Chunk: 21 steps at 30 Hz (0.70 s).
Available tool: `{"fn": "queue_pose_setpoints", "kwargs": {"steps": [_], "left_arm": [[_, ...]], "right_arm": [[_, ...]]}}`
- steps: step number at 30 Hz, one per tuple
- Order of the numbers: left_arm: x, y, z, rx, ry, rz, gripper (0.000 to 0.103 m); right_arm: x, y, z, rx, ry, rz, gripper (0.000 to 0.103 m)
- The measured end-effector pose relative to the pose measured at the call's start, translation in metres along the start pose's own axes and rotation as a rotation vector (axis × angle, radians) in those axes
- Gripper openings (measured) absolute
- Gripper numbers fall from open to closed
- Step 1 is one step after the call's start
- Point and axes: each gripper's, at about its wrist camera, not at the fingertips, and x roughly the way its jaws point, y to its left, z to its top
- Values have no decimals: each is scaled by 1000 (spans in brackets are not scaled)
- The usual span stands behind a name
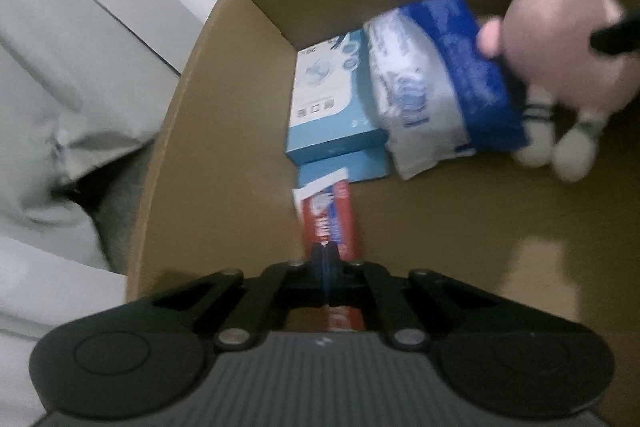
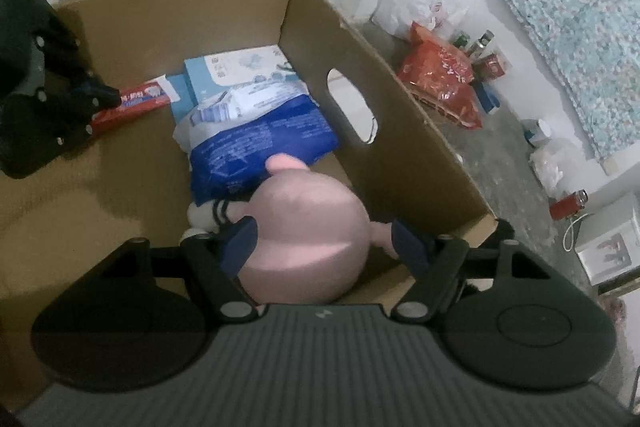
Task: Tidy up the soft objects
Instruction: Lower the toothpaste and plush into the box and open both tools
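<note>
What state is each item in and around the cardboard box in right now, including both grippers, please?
Cardboard box: open on top, partly filled.
Toothpaste box: lying flat, clamped at one end.
Left gripper: shut on the toothpaste box.
Pink plush toy: inside the box, between the right gripper's fingers.
Right gripper: open, pads apart from the toy.
Blue tissue pack: lying on the light blue boxes.

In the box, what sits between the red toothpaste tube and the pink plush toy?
The light-blue boxes and the blue-and-white soft pack lie between the toothpaste tube and the plush toy, clearest in the right wrist view.
</note>
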Motion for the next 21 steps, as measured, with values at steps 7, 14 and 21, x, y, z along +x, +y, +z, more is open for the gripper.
{"fn": "queue_pose_setpoints", "kwargs": {"steps": [7, 14, 21], "left_arm": [[-6, 21, -5, -66, -23, -17, 28], [-17, 8, -10, -30, 66, -358, 2], [10, 19, -20, -64, 90, -205, 1]], "right_arm": [[-6, -4, -1, 31, -27, 7, 74], [-19, -11, -7, 70, -62, 33, 74], [-18, -7, -6, 75, -59, 43, 74]]}}
